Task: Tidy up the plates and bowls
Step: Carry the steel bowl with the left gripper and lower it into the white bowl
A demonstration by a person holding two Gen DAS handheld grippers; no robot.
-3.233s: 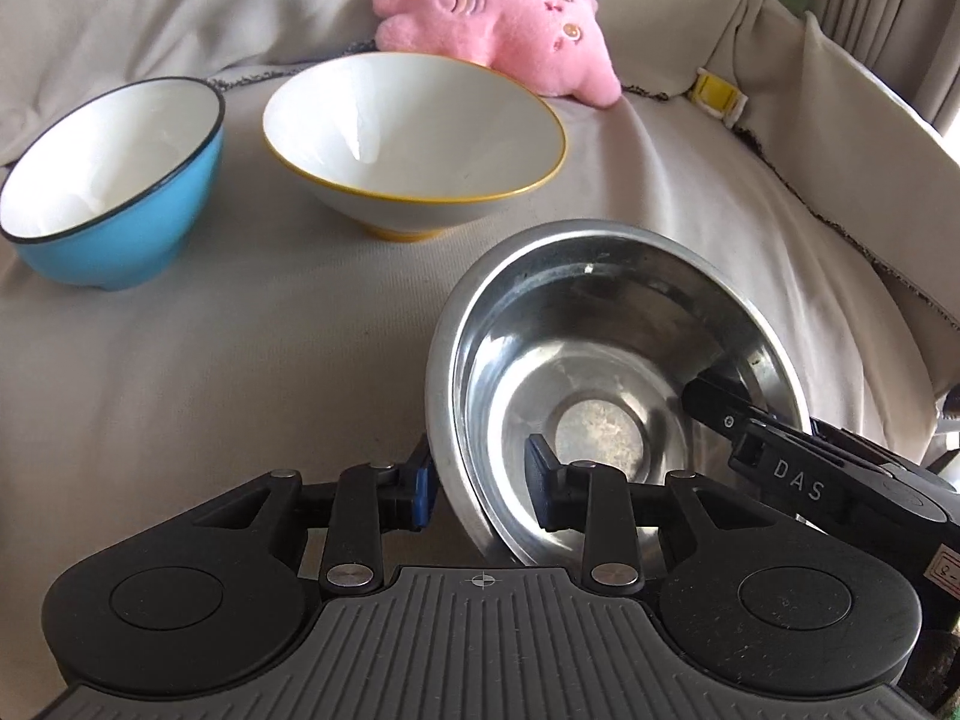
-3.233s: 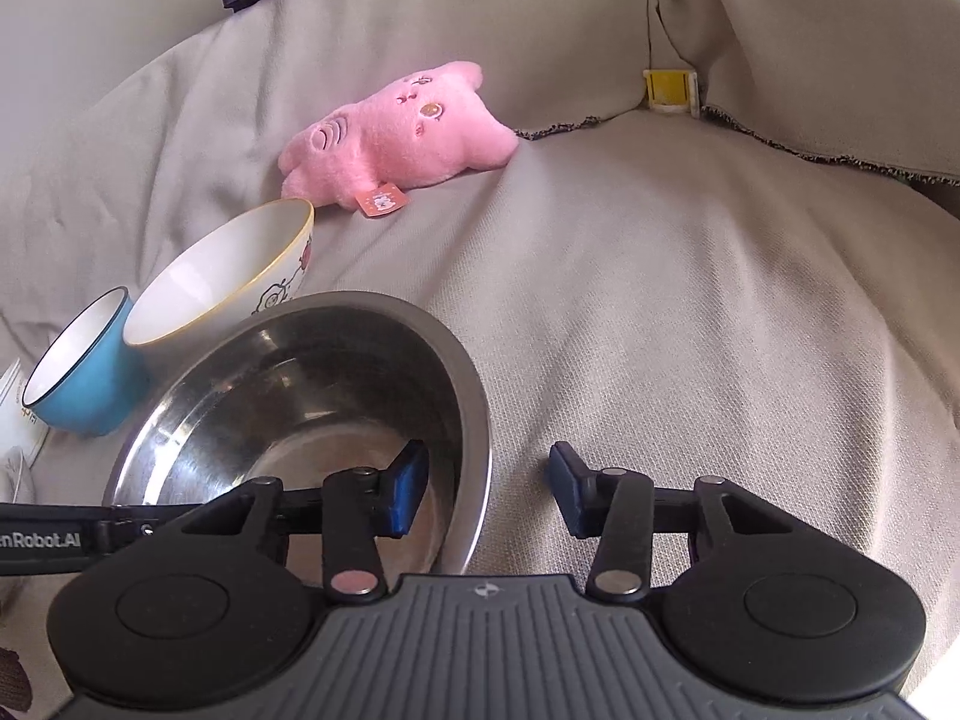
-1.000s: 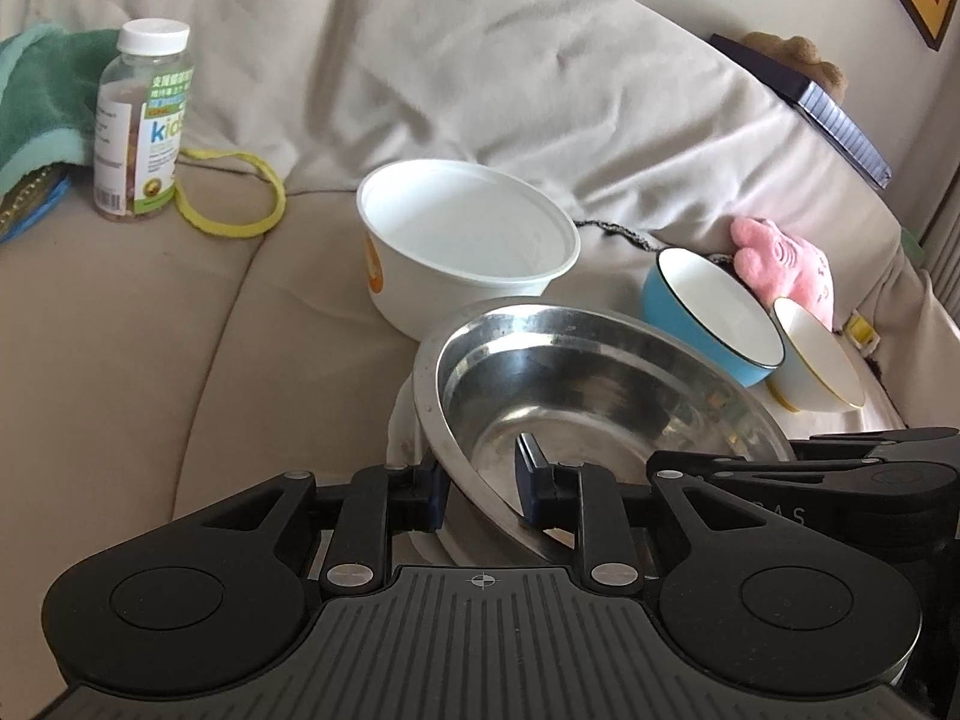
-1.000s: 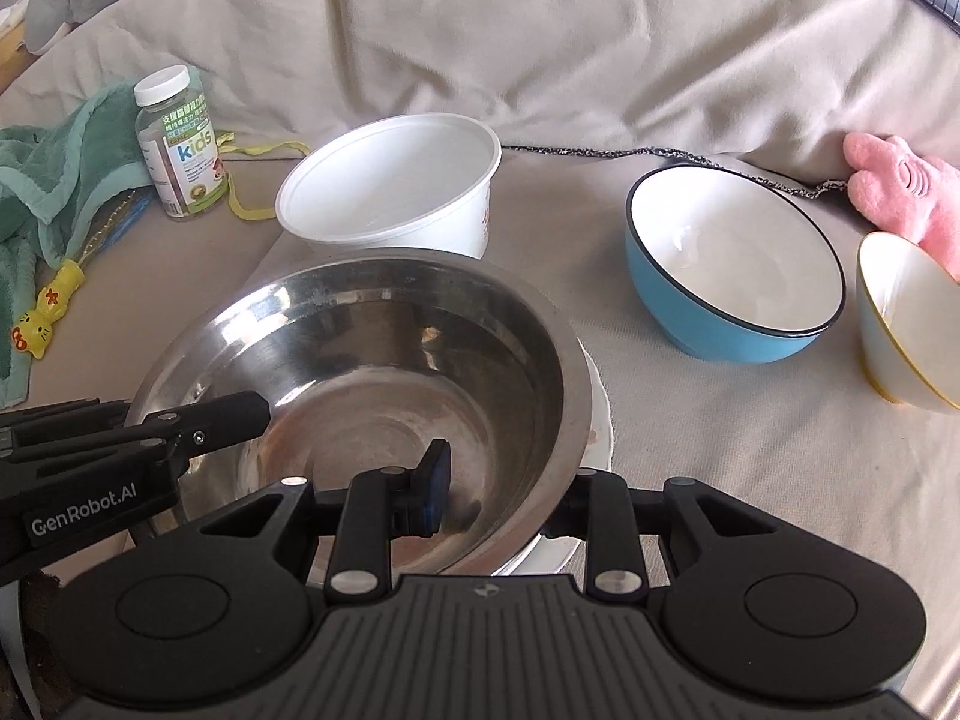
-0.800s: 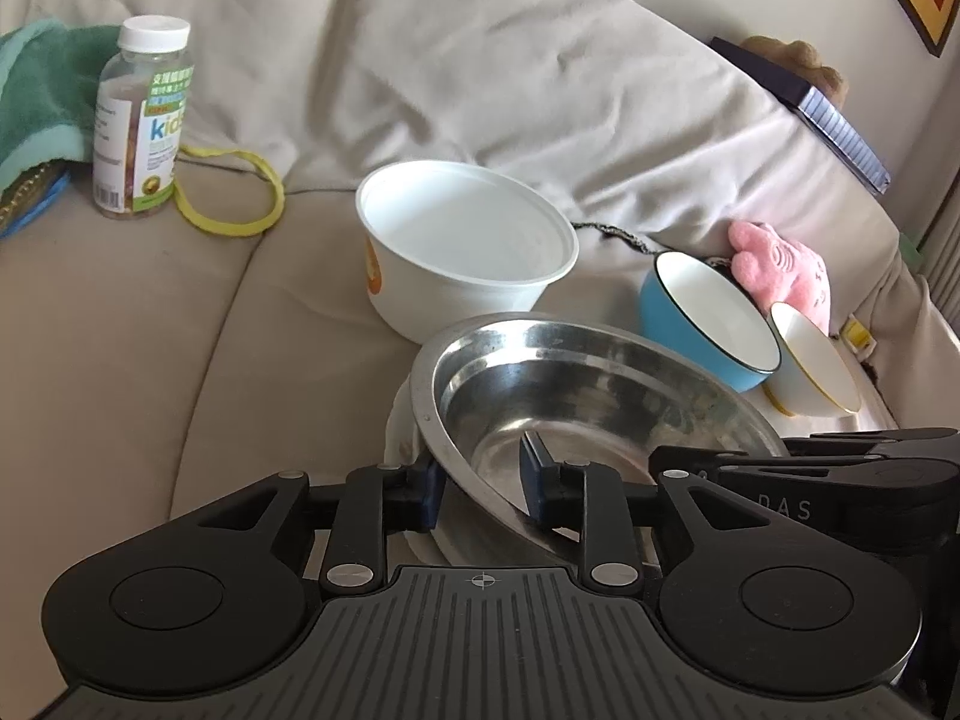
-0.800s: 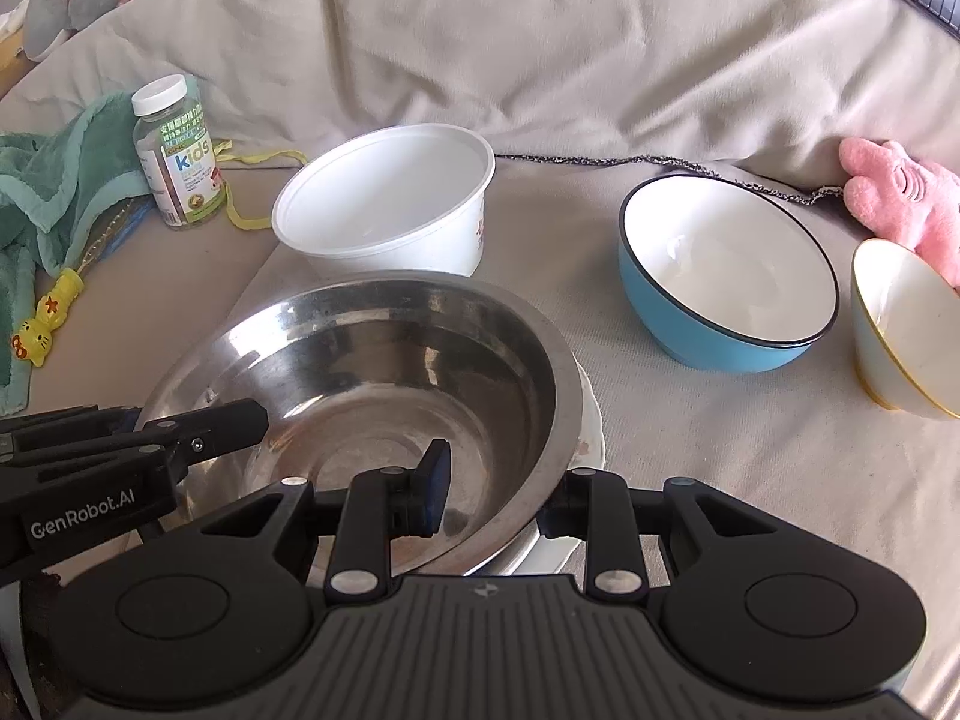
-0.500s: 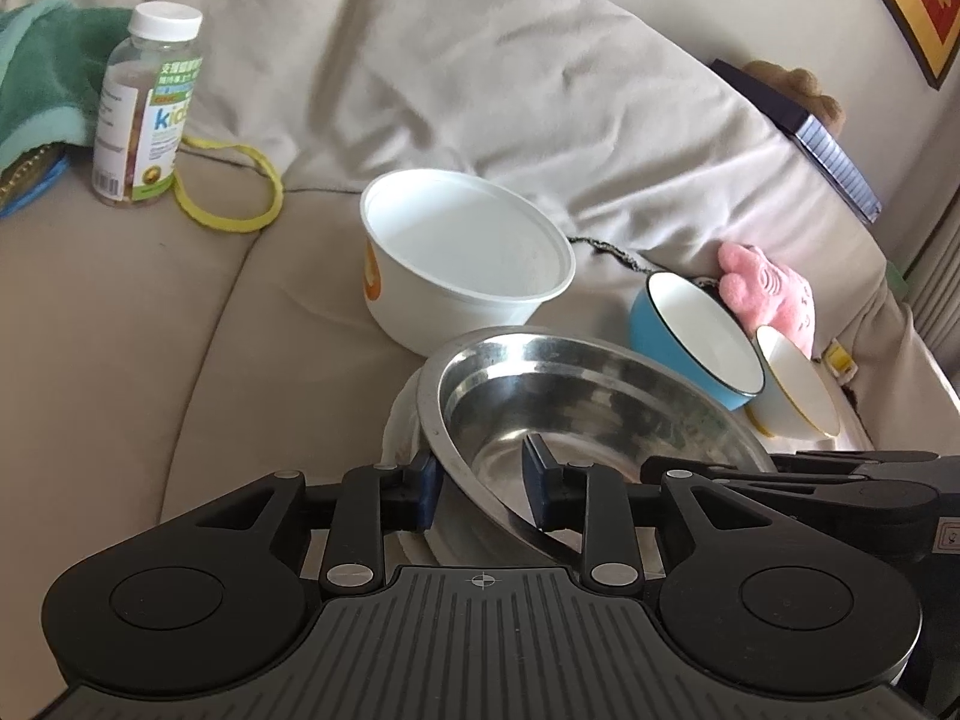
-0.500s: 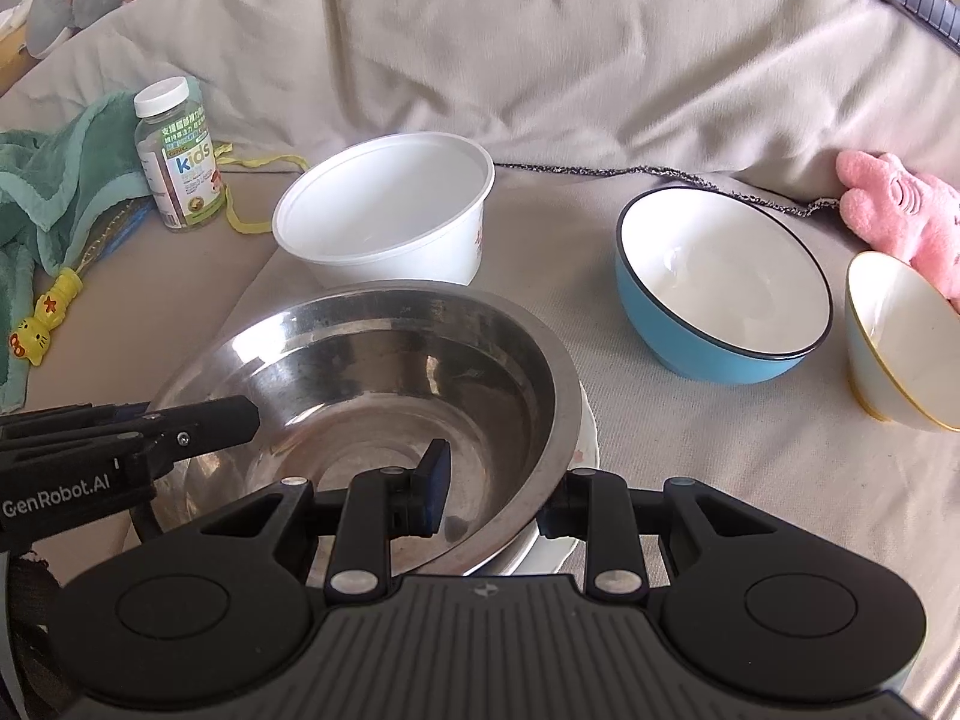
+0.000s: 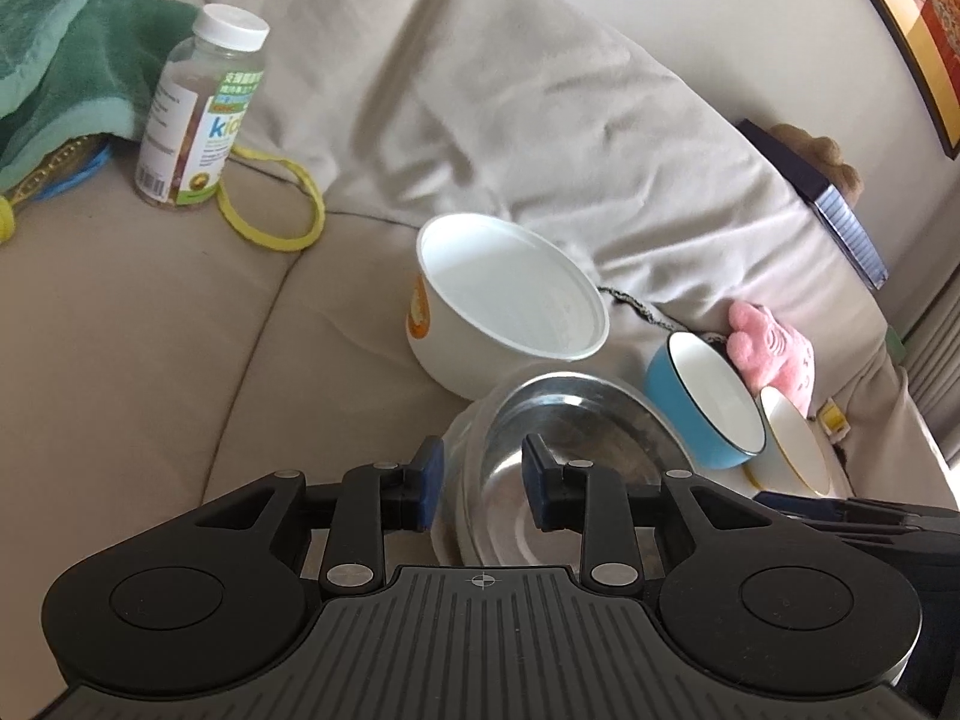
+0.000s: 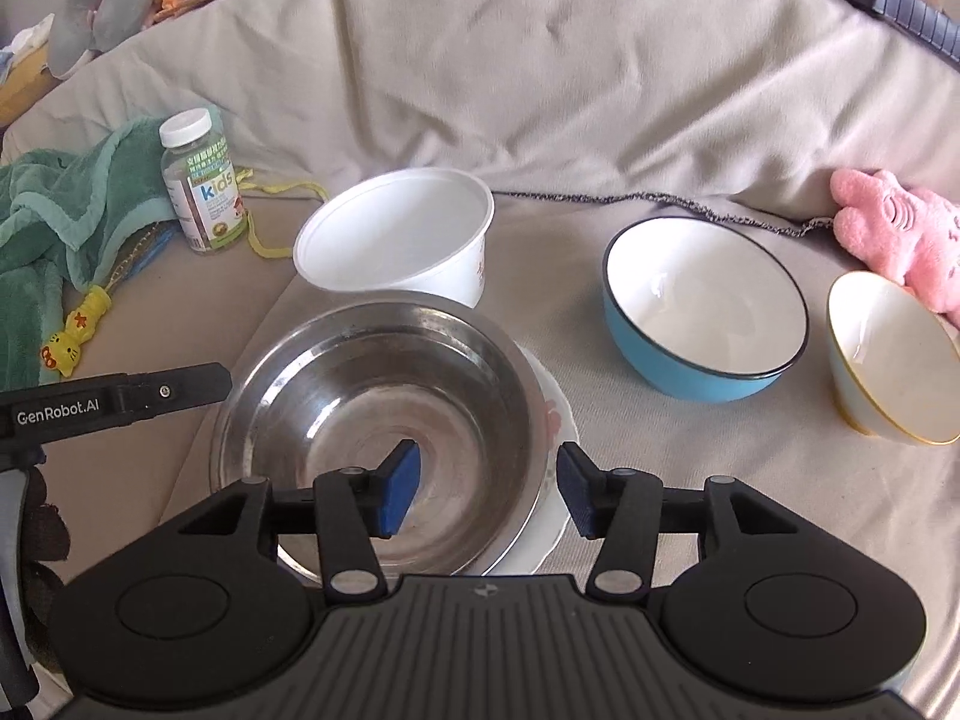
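**Right wrist view: steel bowl down on the plate, both tongs let go**

Right wrist view has the round stainless-steel bowl (image 10: 384, 438) sitting on a white floral plate (image 10: 555, 420) on the beige sofa cover (image 10: 600, 90), just in front of the white plastic tub (image 10: 396, 240). The right tongs (image 10: 487, 483) have just been opening and stand spread astride the near rim, pads clear. The left tongs (image 9: 478, 492) straddle the opposite rim, also spread. Blue ceramic bowl (image 10: 705, 330) lies nearer the right hand. The plate is mostly hidden under the steel.
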